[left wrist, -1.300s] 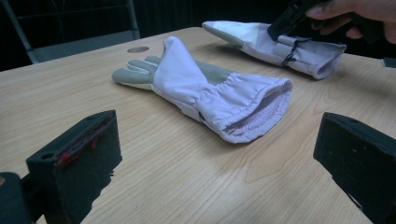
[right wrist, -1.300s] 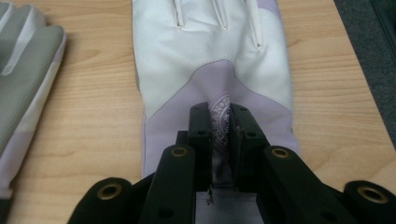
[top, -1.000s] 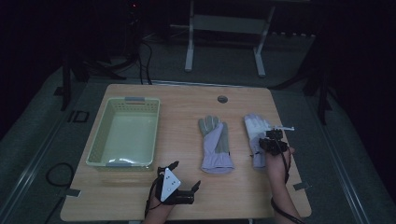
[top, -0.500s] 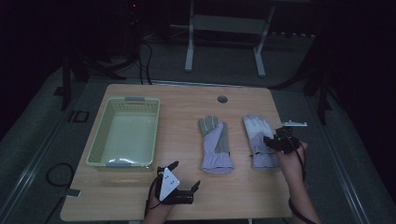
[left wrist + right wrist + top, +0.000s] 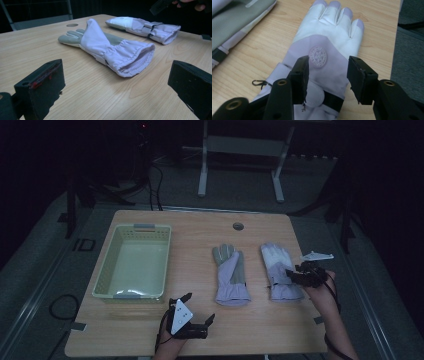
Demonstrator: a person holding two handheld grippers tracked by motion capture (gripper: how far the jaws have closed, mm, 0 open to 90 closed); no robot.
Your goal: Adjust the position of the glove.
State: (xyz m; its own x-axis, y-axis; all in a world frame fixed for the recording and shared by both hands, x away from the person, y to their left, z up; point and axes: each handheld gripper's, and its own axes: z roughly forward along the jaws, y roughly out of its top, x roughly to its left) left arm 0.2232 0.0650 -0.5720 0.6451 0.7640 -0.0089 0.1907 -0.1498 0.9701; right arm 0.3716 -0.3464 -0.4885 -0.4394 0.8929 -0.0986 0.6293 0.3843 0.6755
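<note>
Dark floor and metal stand legs ring a pale wooden table (image 5: 200, 330), the one lit surface, so everything worth handling lies within easy reach of the person seated at its six o'clock edge. At about nine o'clock on the tabletop sits a pale yellow perforated basket (image 5: 105, 275) with nothing inside, probably the place the gloves are meant to end up. Near the centre lies the grey-palmed glove (image 5: 231, 276), palm up, fingers toward twelve o'clock, cuff toward the person, easy to pinch from the near side. Just beside it at three o'clock lies the white-backed glove (image 5: 278, 270), back up with a round emblem (image 5: 318, 57) showing and a small clip (image 5: 257, 82) trailing from its wrist strap. The right gripper (image 5: 291, 276) hangs over that glove's cuff; its jaws have just been opening and now stand partly apart with nothing pinched, the fabric lying flat beneath them. The left gripper (image 5: 199, 307) waits near the six o'clock edge, jaws spread wide and holding nothing, pointing at the grey-palmed glove's cuff, which looks like its next target.
</note>
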